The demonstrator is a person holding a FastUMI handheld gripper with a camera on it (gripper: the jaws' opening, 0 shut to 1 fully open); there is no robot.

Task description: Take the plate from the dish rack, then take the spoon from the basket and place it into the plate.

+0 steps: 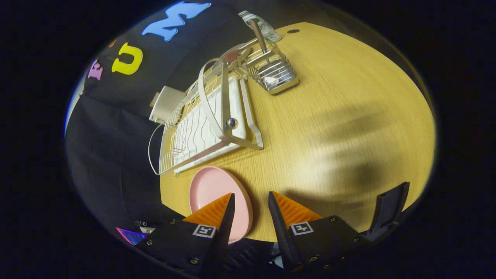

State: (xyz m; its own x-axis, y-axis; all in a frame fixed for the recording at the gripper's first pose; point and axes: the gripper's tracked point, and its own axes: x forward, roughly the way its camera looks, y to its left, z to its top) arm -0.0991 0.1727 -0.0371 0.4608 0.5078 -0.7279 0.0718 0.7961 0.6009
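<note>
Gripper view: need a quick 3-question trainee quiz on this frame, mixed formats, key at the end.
1. True or false: the pink plate is standing in the dish rack.
2. Where is the spoon? A) on the plate B) upright in the wire basket at the rack's far end C) between the fingers
3. Fill in: the gripper is ____, with nothing between its fingers.

Key
1. False: the plate lies on the wooden table, just ahead of the fingers, partly behind one of them.
2. B
3. open
</note>
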